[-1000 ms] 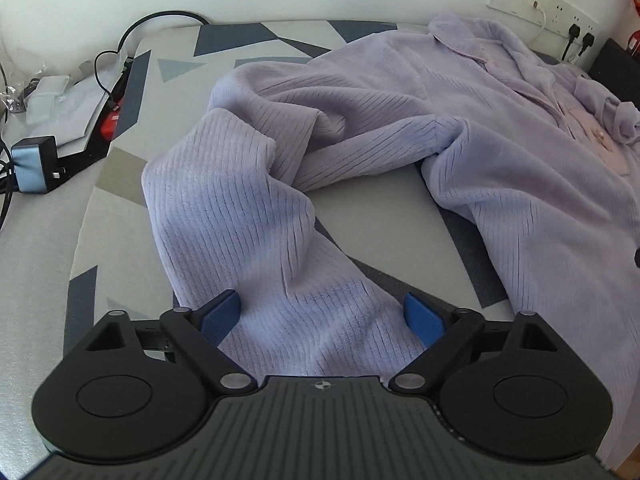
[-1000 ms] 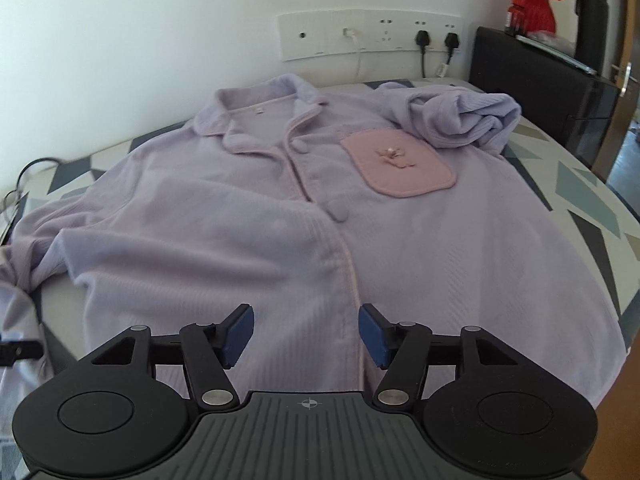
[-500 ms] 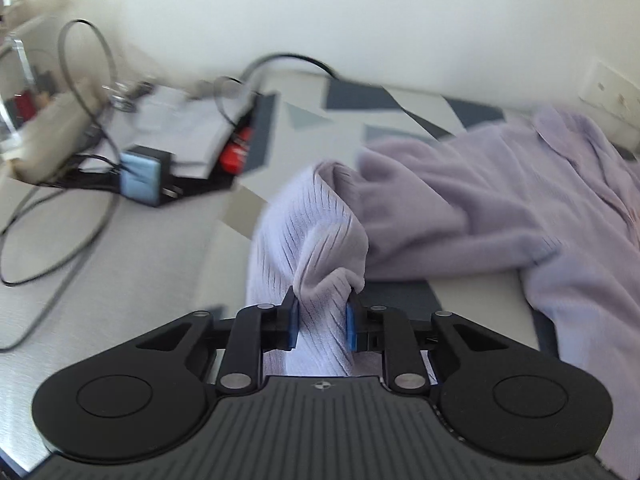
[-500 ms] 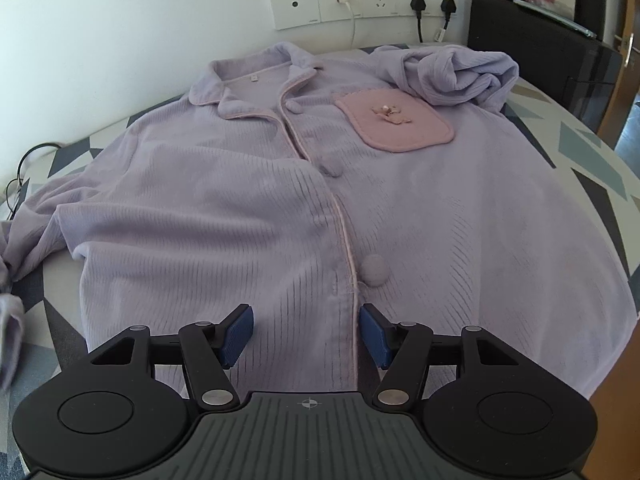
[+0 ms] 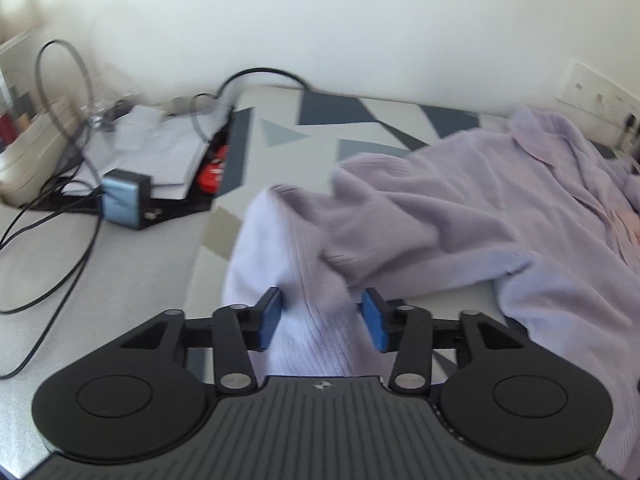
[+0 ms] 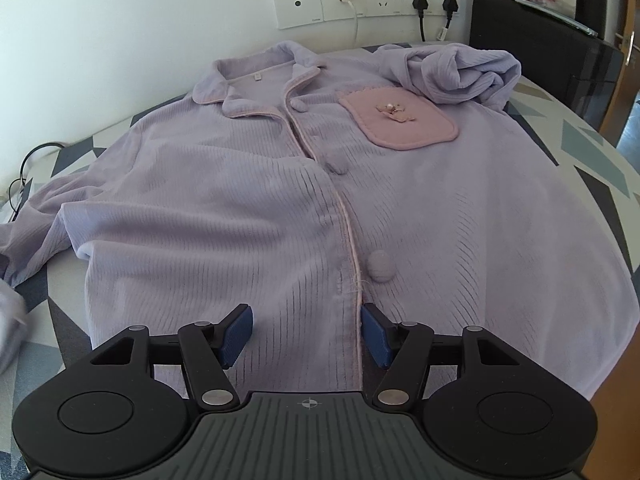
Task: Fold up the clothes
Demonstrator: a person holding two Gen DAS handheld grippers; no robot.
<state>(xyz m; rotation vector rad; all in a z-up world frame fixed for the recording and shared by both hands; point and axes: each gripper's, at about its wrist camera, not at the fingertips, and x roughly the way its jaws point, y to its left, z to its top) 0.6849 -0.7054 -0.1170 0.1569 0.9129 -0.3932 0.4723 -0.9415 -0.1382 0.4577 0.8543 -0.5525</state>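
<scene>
My left gripper [image 5: 320, 322] is opening around the sleeve [image 5: 304, 280]; I regrip its cuff edge firmly. My right gripper [image 6: 306, 336] hangs half-open over the pajama top [image 6: 280, 200] spread on the bed [image 6: 592, 152].

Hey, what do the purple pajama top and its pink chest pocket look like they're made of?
The pajama top looks like soft, matte ribbed fleece or plush knit: fine parallel ridges and a fuzzy nap show, though the exact fibre can't be told. The pink pocket seems a smoother, similar plush, with a scalloped top edge and a small bow.
</scene>
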